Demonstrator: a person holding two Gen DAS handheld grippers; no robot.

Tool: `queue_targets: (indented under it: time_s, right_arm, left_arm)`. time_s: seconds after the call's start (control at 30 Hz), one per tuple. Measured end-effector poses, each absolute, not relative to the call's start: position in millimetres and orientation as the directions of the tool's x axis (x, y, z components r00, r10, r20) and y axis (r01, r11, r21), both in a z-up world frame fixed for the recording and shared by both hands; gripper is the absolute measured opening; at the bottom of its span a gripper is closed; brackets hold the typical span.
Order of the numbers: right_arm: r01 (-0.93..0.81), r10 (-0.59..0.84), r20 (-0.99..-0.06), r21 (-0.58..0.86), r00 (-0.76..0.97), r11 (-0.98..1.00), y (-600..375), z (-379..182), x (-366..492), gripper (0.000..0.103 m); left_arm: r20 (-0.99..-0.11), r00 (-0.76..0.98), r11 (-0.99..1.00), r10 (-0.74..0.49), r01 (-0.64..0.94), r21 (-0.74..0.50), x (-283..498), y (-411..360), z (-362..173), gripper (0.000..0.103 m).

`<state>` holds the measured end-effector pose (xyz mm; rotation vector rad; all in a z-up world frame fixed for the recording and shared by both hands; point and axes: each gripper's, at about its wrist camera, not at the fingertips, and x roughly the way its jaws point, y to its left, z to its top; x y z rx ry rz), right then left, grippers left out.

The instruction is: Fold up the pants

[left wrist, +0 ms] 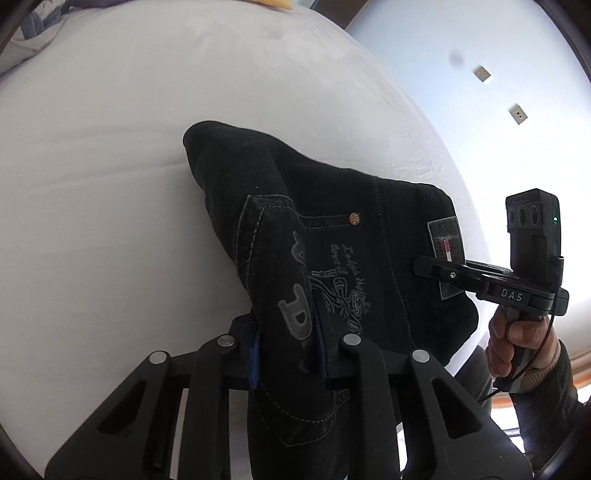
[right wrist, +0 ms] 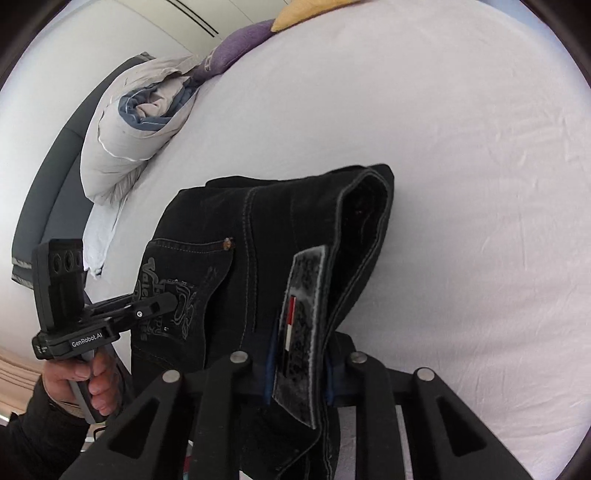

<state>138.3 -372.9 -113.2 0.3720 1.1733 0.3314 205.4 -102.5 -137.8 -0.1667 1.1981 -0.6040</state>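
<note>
Black jeans (left wrist: 332, 236) with grey embroidery and a waistband patch hang folded over the white bed (left wrist: 110, 184). My left gripper (left wrist: 291, 354) is shut on the pocket side of the waistband. My right gripper (right wrist: 299, 365) is shut on the waistband at the grey patch (right wrist: 299, 325). The right gripper also shows in the left wrist view (left wrist: 421, 266), clamped at the patch edge. The left gripper shows in the right wrist view (right wrist: 173, 297) on the embroidered pocket. The jeans (right wrist: 258, 240) are lifted at the waist; their lower end touches the sheet.
A rolled grey-blue duvet (right wrist: 136, 122) lies at the bed's far left, with a purple cushion (right wrist: 236, 48) and a yellow one (right wrist: 306, 11) behind it. A white wall (left wrist: 480, 92) with two small plates stands to the right of the bed.
</note>
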Motion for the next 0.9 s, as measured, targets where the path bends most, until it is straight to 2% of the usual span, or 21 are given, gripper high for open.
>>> queue_targets:
  time_s: [0.2,0.33,0.5,0.67,0.7,0.77,0.9]
  right_arm:
    - [-0.119,0.428,-0.778,0.424,0.459,0.898,-371,-68,156,0.02]
    - [-0.128,0.446,-0.733,0.449,0.513,0.884,-385,-50,195,0.02]
    - [-0.114,0.458,-0.74,0.467,0.493,0.877,-391,-62,254,0.02]
    - [-0.096,0.475,-0.768,0.484,0.43,0.87,-401,-102,292,0.021]
    - [-0.075,0.466,-0.785,0.48,0.408,0.874,-403,-115,296,0.022]
    - [-0.037,0.443,-0.796,0.472,0.413,0.881,-412,-133,297,0.039]
    - [-0.035,0.504,-0.716,0.56,0.484,0.828,-425,-141,289,0.045]
  left_arm:
    - [-0.766,0.321,0.811,-0.557,0.408,-0.419,232,-103,-79,0.019]
    - [-0.752,0.372,0.82,-0.544,0.425,-0.383,271,-109,-65,0.019]
    - [-0.773,0.381,0.845,-0.508,0.396,-0.36,330,-116,-86,0.02]
    - [-0.82,0.364,0.874,-0.442,0.381,-0.302,362,-128,-125,0.021]
    - [-0.832,0.356,0.88,-0.425,0.38,-0.286,365,-131,-134,0.023]
    - [-0.844,0.362,0.892,-0.395,0.372,-0.258,366,-135,-150,0.029]
    - [-0.846,0.386,0.912,-0.367,0.33,-0.245,368,-127,-166,0.053]
